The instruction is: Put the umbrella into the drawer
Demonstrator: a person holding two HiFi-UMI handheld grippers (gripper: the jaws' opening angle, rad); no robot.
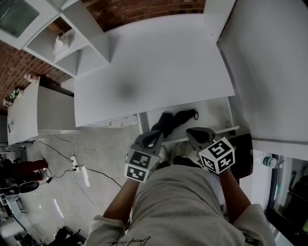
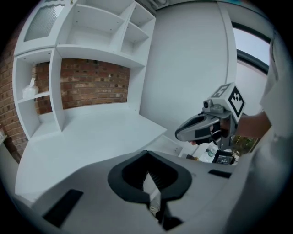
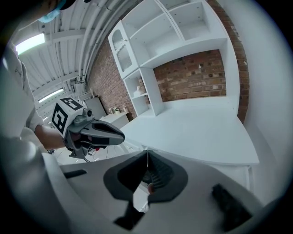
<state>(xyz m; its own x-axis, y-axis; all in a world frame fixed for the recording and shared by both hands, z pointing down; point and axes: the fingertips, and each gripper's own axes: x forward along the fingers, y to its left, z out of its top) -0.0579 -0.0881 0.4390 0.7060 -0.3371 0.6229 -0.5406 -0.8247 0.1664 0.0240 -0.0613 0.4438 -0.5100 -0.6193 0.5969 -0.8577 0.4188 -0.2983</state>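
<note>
The black folded umbrella (image 1: 175, 119) lies inside the open white drawer (image 1: 227, 113) under the white desk (image 1: 159, 67). Both grippers are held up in front of the drawer, above its front edge and apart from the umbrella. My left gripper (image 1: 155, 136) is shut with nothing between its jaws, as its own view shows (image 2: 149, 176). My right gripper (image 1: 191, 130) also has its jaws together and empty (image 3: 147, 157). Each gripper shows in the other's view: the right gripper (image 2: 183, 133) beside the desk's edge, the left gripper (image 3: 121, 136) at the left. The umbrella is hidden in both gripper views.
A white shelf unit (image 1: 72, 43) stands on the desk's far left against a brick wall (image 1: 144, 9). A low white cabinet (image 1: 24, 113) is at the left. Cables and a power strip (image 1: 74, 166) lie on the floor. A bottle (image 1: 269, 161) stands at the right.
</note>
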